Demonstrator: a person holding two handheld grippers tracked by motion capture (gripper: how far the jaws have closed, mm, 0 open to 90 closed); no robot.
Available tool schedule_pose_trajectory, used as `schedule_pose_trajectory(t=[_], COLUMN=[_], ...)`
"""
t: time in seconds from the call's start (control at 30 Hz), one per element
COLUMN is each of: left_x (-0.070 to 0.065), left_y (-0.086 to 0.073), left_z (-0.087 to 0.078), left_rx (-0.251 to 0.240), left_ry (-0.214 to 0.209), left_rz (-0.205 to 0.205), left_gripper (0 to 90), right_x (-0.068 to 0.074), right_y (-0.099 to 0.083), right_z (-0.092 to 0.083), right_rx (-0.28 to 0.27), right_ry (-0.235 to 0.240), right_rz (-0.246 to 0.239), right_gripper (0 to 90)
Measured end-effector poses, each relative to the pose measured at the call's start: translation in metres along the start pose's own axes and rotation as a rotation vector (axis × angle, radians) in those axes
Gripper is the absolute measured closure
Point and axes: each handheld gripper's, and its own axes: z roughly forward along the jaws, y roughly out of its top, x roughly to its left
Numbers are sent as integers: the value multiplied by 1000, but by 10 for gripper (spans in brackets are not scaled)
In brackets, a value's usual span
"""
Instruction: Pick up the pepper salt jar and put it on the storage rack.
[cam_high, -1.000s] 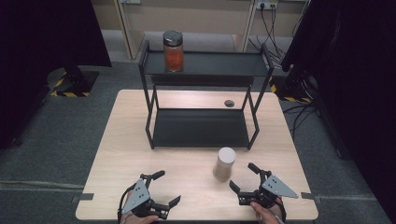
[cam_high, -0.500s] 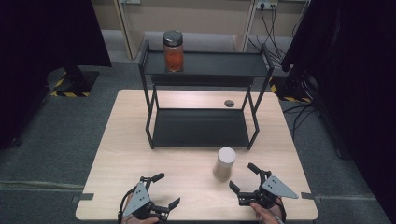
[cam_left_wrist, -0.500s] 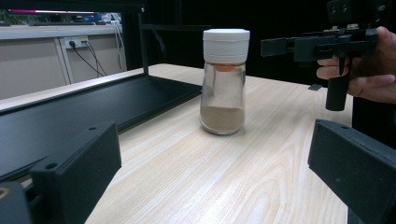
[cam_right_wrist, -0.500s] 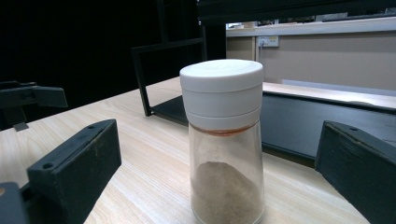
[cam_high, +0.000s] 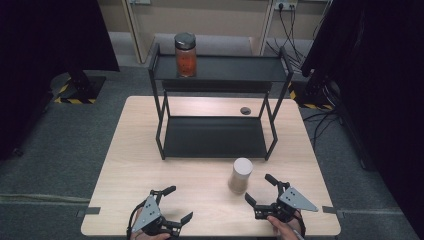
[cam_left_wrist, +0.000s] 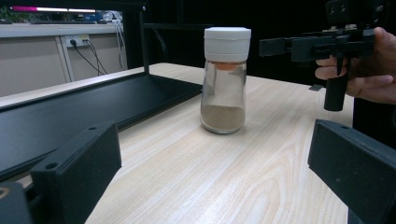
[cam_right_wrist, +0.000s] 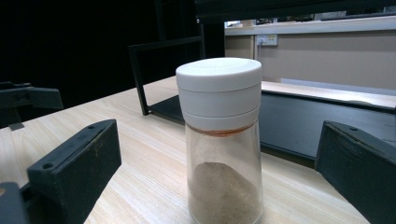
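Note:
A glass shaker (cam_high: 240, 175) with a white cap and brown powder in its bottom stands upright on the table, just in front of the black rack. My right gripper (cam_high: 260, 191) is open close beside it at the front right; in the right gripper view the shaker (cam_right_wrist: 221, 140) stands between and just beyond the wide jaws. My left gripper (cam_high: 178, 205) is open at the table's front left, apart from the shaker (cam_left_wrist: 225, 79), with nothing between its jaws. A jar (cam_high: 185, 54) of orange-red contents with a dark lid stands on the rack's top shelf.
The black two-shelf rack (cam_high: 216, 137) takes up the middle and back of the wooden table (cam_high: 130, 155). A small dark round disc (cam_high: 245, 110) sits in the tabletop behind the rack. In the left gripper view a hand (cam_left_wrist: 362, 74) holds the other gripper at the right.
Both grippers have shifted only slightly near the front edge. The shaker and jar have not moved.

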Motion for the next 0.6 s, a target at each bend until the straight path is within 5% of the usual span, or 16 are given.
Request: schedule_pose_trajectory(t=[0.6], left_x=[0], left_y=[-1], left_z=[-4], left_rx=[-18], left_ry=[10], left_rz=[-10], left_gripper=[20], right_x=[1], right_y=[6], right_z=[19], right_rx=[26], right_ry=[-10], right_rz=[-39], right_gripper=[7])
